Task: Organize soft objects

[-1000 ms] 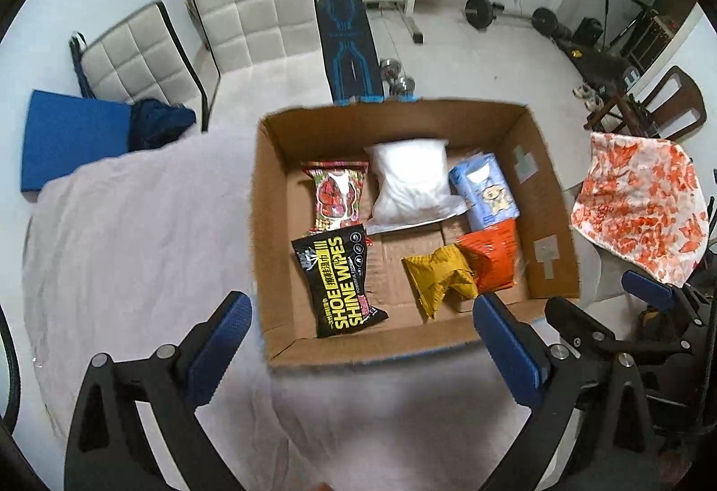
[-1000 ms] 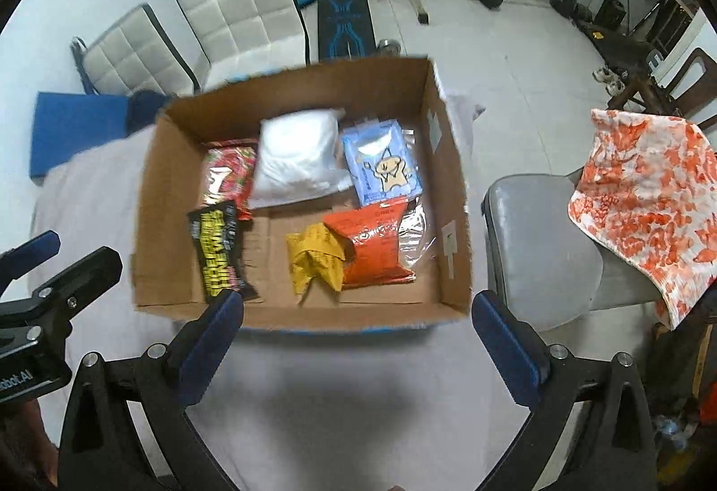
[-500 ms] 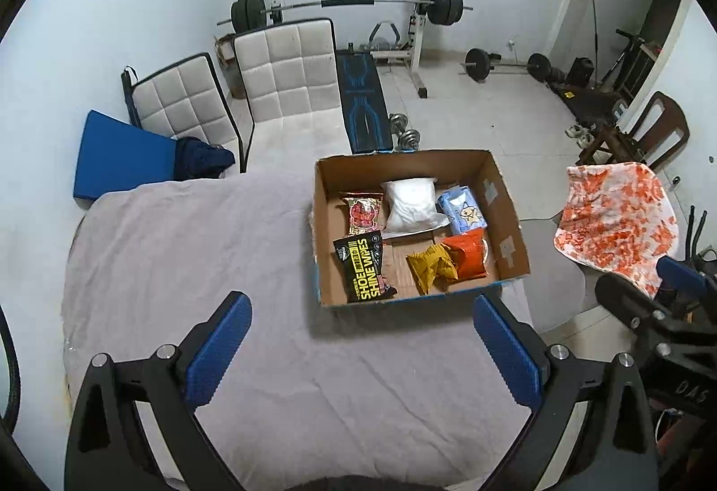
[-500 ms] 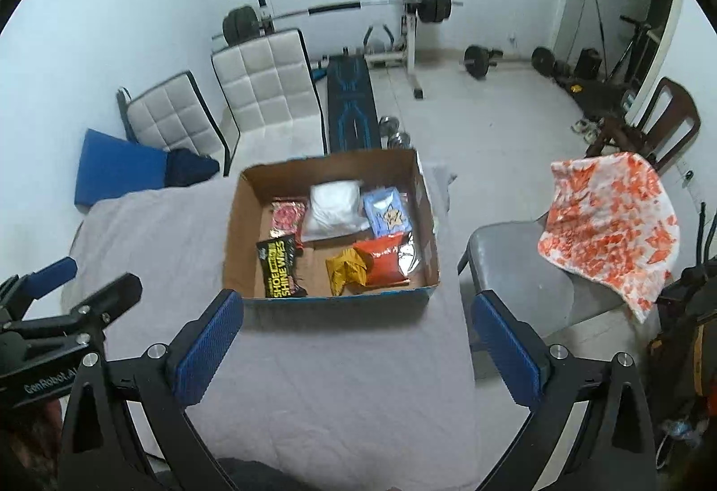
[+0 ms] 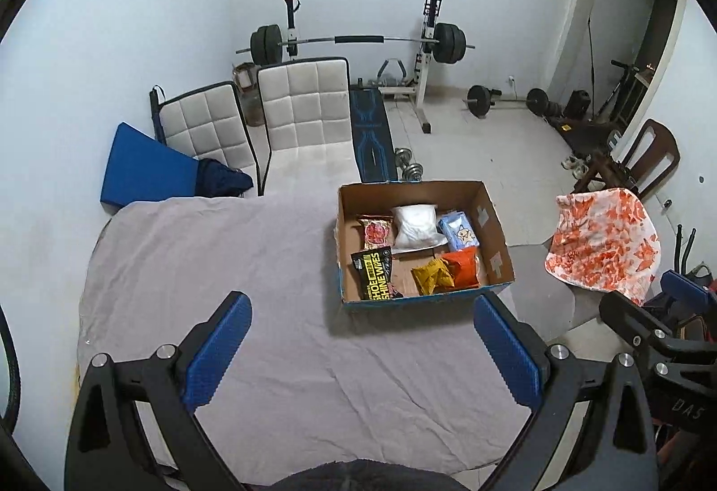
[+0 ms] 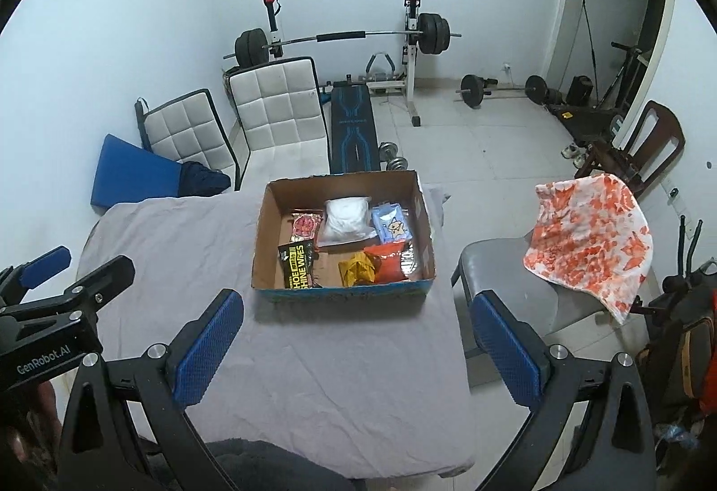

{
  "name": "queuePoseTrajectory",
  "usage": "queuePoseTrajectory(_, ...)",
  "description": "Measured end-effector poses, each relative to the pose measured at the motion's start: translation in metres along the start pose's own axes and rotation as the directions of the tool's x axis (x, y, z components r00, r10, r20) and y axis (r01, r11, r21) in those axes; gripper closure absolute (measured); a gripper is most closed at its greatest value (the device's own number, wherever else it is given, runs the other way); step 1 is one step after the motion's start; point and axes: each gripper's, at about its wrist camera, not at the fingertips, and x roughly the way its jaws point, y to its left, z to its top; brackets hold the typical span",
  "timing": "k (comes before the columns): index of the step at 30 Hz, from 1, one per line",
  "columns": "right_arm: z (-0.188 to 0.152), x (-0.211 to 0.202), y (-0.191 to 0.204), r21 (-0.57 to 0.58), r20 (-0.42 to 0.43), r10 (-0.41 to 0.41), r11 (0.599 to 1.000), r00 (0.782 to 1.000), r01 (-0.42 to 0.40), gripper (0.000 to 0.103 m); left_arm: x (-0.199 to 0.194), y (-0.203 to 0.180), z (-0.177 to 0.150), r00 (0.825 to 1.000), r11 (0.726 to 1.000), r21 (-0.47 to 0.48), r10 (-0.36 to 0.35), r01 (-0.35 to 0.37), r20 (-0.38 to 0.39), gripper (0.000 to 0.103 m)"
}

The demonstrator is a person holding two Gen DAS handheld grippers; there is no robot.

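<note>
Cardboard box (image 5: 493, 222) sat on wrinkled grey cloth (image 5: 224, 267), crinkly packets (image 5: 430, 276) and white pouch (image 5: 414, 222) inside, left gripper (image 5: 358, 338) and right gripper (image 6: 356, 334) both spread wide, holding nothing, well back from box.

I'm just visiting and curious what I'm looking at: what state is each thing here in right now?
Left tongs: open, holding nothing.
Right tongs: open, holding nothing.
Cardboard box: top open, sitting on the grey cloth.
Shoe shine wipes pack: lying flat in the box.
White bag: lying in the box.
Yellow packet: crumpled.
</note>
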Motion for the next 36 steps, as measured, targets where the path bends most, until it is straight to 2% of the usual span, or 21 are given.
queuePoseTrajectory(16,0.002,-0.02,0.007,-0.003,0.046,-0.052,0.999,0.998,0.052,0.0,-0.015,0.005,-0.012,1.0,1.0,0.004,-0.017,0.017,0.014,0.002)
queuePoseTrajectory(36,0.008,-0.025,0.018,0.003,0.055,-0.051,0.999,0.997,0.051,0.0,-0.024,0.015,-0.013,0.999,1.0,-0.014,-0.027,0.027,0.04,0.002)
